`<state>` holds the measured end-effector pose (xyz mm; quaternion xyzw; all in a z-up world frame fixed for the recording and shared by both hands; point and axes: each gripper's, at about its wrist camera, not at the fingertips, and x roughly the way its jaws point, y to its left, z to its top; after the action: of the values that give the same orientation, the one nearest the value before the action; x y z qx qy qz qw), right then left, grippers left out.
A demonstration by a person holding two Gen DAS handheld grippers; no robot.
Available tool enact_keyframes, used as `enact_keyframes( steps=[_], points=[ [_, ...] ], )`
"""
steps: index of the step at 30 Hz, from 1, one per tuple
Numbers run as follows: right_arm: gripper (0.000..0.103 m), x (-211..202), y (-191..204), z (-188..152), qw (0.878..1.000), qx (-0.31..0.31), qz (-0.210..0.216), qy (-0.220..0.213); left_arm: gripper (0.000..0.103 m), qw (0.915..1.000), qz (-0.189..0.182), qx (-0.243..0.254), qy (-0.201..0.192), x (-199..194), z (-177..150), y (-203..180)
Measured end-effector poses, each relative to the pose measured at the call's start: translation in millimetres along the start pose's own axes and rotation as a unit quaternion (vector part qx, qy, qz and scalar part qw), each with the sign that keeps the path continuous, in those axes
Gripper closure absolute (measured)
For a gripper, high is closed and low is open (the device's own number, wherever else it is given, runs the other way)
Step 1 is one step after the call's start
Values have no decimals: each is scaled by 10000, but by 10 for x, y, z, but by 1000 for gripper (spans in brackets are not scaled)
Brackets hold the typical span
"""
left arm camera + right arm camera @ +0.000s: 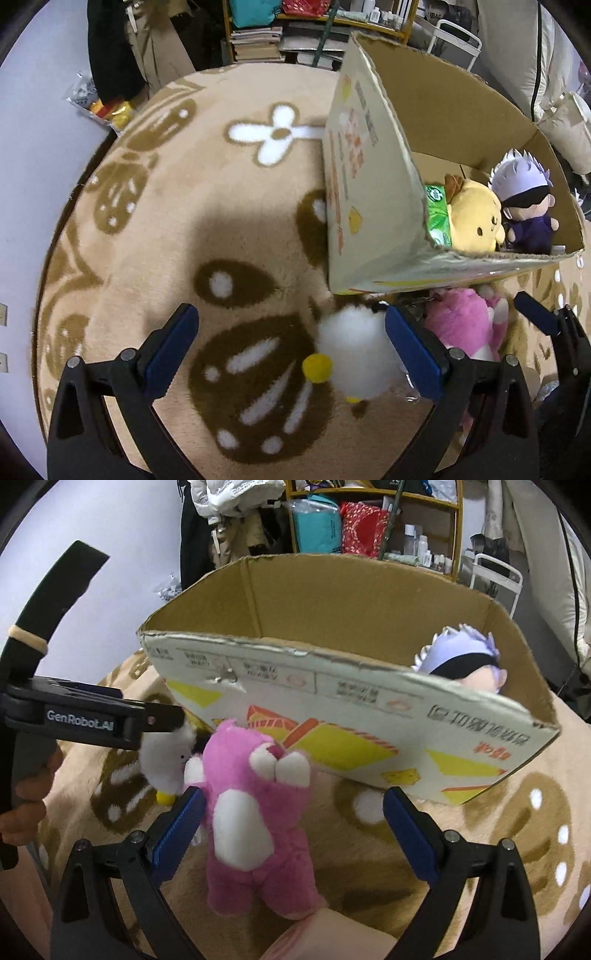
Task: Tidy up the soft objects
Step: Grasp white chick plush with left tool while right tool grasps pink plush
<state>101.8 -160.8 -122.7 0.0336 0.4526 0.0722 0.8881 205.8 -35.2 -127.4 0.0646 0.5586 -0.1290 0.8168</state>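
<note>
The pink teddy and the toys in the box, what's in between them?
The cardboard box wall, seen in the right wrist view, separates the pink teddy from the white-haired doll.

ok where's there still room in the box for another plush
The far part of the cardboard box behind the yellow plush and the blindfolded doll shows bare cardboard. The near corner, with those two and a green pack, is crowded.

Two dolls (pixel 498 218) in the box (pixel 373 206) — bear (pixel 255 812) before it
</note>
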Motion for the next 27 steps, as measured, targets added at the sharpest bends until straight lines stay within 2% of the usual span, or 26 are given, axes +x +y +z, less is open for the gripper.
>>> enact_keyframes(
  steps=[4, 18, 23, 27],
  points=[
    [2, -9, 61, -31, 10000, -59, 72, 22, 3, 9999, 50, 101, 50, 35, -16, -42],
    [3, 133, 66, -109, 9992, 45, 22, 404, 3, 9993, -235, 117, 280, 158, -27, -65],
    [19, 164, 67, -132, 9984, 94, 64, 551, 3, 9993, -120, 258, 224, 126, -38, -115],
    [30, 157, 86, -160, 9982, 132, 158, 572, 4, 9991, -201, 229, 297, 149, -52, -110]
  ],
)
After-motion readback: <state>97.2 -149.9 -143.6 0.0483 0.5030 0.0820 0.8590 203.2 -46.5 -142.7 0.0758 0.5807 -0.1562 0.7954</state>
